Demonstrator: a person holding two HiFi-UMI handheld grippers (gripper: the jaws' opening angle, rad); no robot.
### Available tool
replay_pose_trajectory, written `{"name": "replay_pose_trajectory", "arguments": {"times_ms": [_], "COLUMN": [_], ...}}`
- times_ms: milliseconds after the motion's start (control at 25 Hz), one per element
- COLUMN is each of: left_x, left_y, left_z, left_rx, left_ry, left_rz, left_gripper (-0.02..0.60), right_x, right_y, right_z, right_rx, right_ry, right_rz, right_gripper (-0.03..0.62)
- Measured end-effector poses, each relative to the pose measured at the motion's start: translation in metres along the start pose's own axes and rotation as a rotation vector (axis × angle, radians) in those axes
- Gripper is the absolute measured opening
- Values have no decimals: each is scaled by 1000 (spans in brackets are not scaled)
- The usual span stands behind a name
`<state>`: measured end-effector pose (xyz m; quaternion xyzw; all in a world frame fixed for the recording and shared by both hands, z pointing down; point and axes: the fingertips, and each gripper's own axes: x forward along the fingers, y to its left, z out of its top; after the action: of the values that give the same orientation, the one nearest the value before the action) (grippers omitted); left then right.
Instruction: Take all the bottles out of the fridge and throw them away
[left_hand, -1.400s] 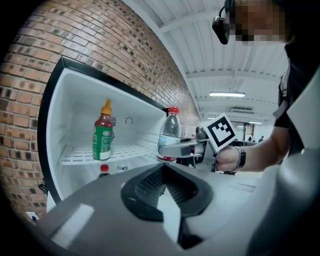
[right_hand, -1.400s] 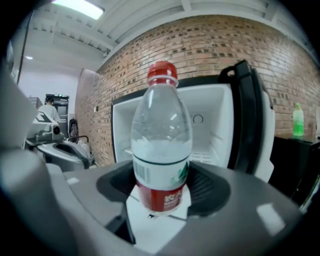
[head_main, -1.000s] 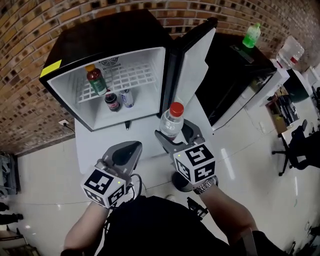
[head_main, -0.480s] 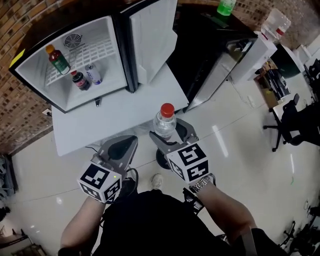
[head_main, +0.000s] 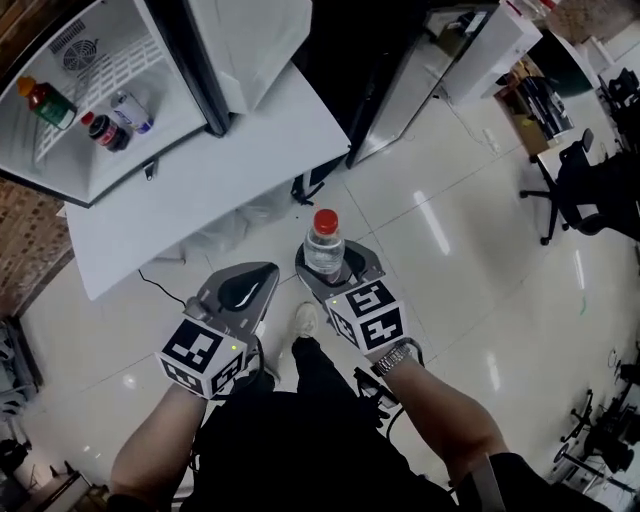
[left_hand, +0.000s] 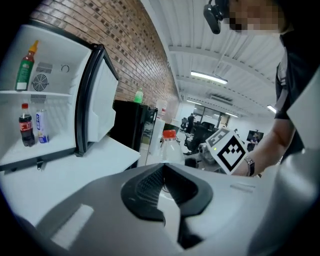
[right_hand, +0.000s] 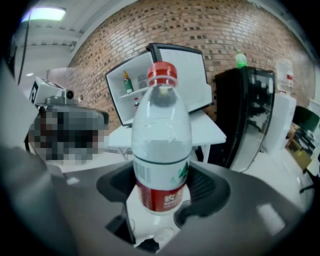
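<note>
Right claw (head_main: 335, 262) pinching clear plastic water bottle, red cap (head_main: 322, 245). Left claw (head_main: 262, 275) pressed together, empty. Step: disposal, likely. Next: find trash spot, none visible; white open fridge (head_main: 60, 150) not emptied.

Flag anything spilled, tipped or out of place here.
Nothing spilled or damaged. Only oddity: the fridge door stands open, with an orange-capped bottle, a cola bottle and a can upright inside. The water bottle sits upright in the jaws of the right gripper.
</note>
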<state>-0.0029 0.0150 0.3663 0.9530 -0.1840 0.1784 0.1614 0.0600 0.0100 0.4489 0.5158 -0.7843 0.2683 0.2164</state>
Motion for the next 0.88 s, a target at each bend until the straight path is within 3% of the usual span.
{"name": "replay_pose_trajectory", "arguments": {"times_ms": [160, 600, 880], "left_x": [23, 92, 119], "left_y": [-1, 3, 17], "left_z": [-30, -131, -177], "left_rx": [-3, -6, -63], "left_ry": [67, 237, 301], "left_rz": [-42, -64, -67], "left_gripper": [5, 5, 5], "right_x": [15, 78, 129], "right_y": [-16, -67, -86], "right_z": [-49, -193, -261], "right_rx": [83, 282, 407], "right_ry": [65, 242, 329], "right_rz": [-26, -66, -69], "right_gripper": [296, 296, 296]}}
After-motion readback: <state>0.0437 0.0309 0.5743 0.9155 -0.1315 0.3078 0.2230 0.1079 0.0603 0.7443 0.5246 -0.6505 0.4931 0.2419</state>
